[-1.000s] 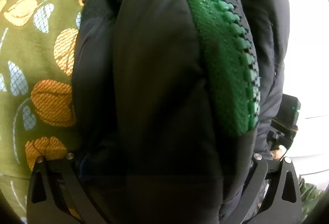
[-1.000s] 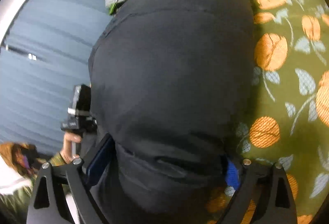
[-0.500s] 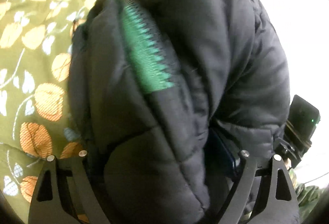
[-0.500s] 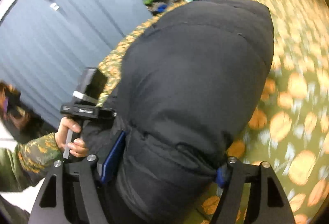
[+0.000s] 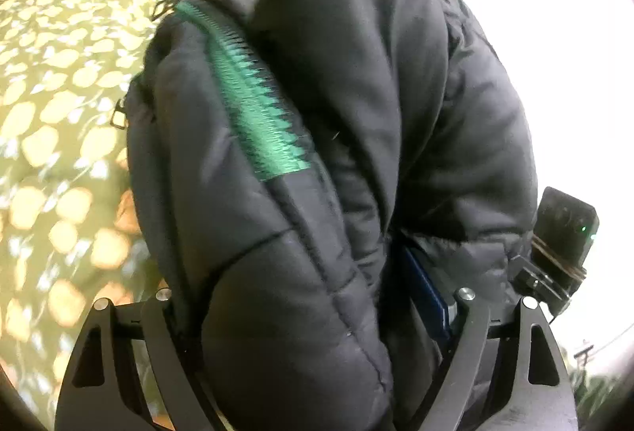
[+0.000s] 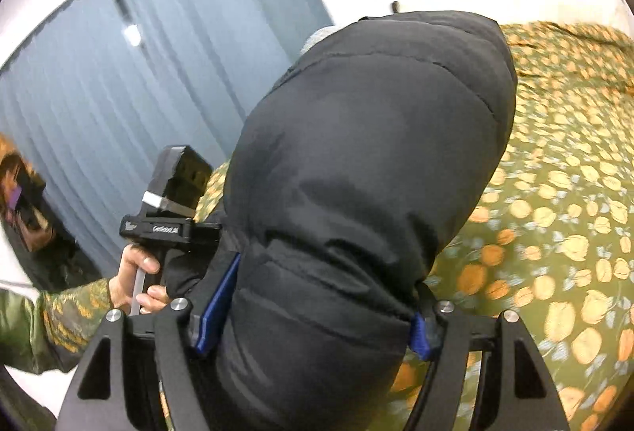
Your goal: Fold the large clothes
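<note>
Here, left gripper (image 5: pixel 317 312) and right gripper (image 6: pixel 313 316): each clamps a thick bunch of the black puffer jacket (image 6: pixel 368 161), angled downward. Jacket, green zipper (image 5: pixel 253 102) showing, hangs above the floral bedspread (image 6: pixel 562 201). Person's hand (image 6: pixel 136 282) grips the left handle.

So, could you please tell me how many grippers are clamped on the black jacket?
2: the left gripper grips the black jacket by its green zipper; the right gripper grips another bunched part.
</note>
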### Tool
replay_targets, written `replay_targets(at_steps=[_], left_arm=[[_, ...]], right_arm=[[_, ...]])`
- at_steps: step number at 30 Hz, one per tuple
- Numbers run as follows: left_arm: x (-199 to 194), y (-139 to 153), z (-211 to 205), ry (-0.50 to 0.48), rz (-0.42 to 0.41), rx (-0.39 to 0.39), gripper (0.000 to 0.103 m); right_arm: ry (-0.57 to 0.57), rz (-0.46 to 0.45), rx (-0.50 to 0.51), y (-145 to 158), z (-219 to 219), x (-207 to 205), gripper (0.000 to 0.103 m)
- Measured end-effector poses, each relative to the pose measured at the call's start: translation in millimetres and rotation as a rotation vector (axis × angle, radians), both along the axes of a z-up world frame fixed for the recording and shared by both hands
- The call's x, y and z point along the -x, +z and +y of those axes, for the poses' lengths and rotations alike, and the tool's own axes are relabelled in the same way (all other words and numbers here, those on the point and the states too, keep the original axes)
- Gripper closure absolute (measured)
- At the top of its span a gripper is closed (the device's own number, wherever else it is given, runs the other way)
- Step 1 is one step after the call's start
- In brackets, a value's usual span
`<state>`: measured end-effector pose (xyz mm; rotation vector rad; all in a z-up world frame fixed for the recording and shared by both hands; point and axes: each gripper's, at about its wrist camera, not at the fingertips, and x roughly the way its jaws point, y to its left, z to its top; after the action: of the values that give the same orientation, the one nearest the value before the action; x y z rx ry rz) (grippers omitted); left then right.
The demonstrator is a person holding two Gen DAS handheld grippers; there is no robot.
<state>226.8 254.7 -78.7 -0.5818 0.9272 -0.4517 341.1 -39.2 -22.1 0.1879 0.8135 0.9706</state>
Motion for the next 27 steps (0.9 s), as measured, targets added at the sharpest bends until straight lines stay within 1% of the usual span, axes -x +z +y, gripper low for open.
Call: replay_targets(at_steps=[1, 2, 3, 4, 5, 6, 7, 8, 9, 11, 12, 13, 14, 15, 16, 18, 19, 20, 21, 22, 23, 24, 25, 26, 27], left_arm=[[-11, -12, -5, 0.012, 0.034, -0.022, 0.013], [-24, -27, -11, 0.019, 0.082, -0.038, 0.011], [-34, -40, -7, 0.024, 0.126, -0.05, 0.011], [-41, -66, -11, 0.03, 0.207, -0.075, 0.011], [-44, -81, -13, 0.032, 0.256, -0.081, 0.01], [-43, -91, -13, 0.029, 0.273, -0.04, 0.006], [-38, -93, -11, 0.034, 0.259, 0.024, 0.005], [-34, -90, -11, 0.037, 0.248, 0.034, 0.005], [-29, -84, -13, 0.038, 0.23, 0.017, 0.005], [-26, -73, -19, 0.017, 0.204, -0.031, 0.005], [-20, -71, -20, 0.012, 0.199, -0.041, 0.005], [-22, -68, -15, 0.014, 0.196, -0.044, 0.006], [-12, -54, -19, 0.023, 0.189, -0.046, 0.006], [-14, -46, -16, 0.034, 0.176, -0.05, 0.006], [-3, -37, -9, 0.047, 0.153, -0.055, 0.006], [19, -26, -13, 0.064, 0.116, -0.077, 0.006], [34, -15, -8, 0.075, 0.086, -0.11, 0.005], [33, -14, -7, 0.082, 0.064, -0.142, 0.005], [44, 0, -12, 0.09, 0.037, -0.191, 0.005], [55, 17, -15, 0.104, 0.006, -0.254, 0.005], [60, 29, -21, 0.113, -0.019, -0.3, 0.005], [75, 38, -23, 0.127, -0.052, -0.36, 0.005], [91, 44, -27, 0.148, -0.088, -0.423, 0.004], [93, 47, -31, 0.171, -0.115, -0.471, 0.003], [106, 52, -37, 0.204, -0.155, -0.524, 0.002]], right_arm=[[-0.023, 0.047, 0.009, -12, -9, -16, 0.029], [-0.041, 0.09, 0.022, -23, -14, -27, 0.026], [-0.106, 0.166, 0.076, -46, -26, -45, 0.022], [-0.179, 0.22, 0.151, -66, -35, -55, 0.018], [-0.241, 0.272, 0.229, -86, -43, -62, 0.017], [-0.291, 0.318, 0.281, -103, -53, -65, 0.017], [-0.329, 0.349, 0.262, -112, -65, -64, 0.015], [-0.348, 0.358, 0.218, -114, -74, -60, 0.014], [-0.36, 0.349, 0.194, -112, -79, -56, 0.014], [-0.379, 0.293, 0.177, -101, -85, -45, 0.014], [-0.378, 0.267, 0.181, -95, -84, -40, 0.014], [-0.375, 0.241, 0.189, -88, -81, -36, 0.014], [-0.375, 0.212, 0.198, -85, -80, -36, 0.014], [-0.372, 0.177, 0.206, -78, -78, -33, 0.014], [-0.366, 0.144, 0.211, -68, -75, -27, 0.014], [-0.36, 0.087, 0.242, -54, -70, -23, 0.014], [-0.357, 0.058, 0.261, -49, -66, -18, 0.014], [-0.353, 0.038, 0.273, -45, -66, -14, 0.014], [-0.348, 0.013, 0.287, -40, -64, -7, 0.014], [-0.344, -0.016, 0.298, -33, -60, 1, 0.014], [-0.338, -0.046, 0.303, -25, -57, 11, 0.014], [-0.334, -0.074, 0.307, -18, -55, 20, 0.014], [-0.333, -0.099, 0.309, -14, -54, 26, 0.014], [-0.331, -0.126, 0.313, -9, -53, 34, 0.014], [-0.33, -0.158, 0.314, -1, -52, 45, 0.014]])
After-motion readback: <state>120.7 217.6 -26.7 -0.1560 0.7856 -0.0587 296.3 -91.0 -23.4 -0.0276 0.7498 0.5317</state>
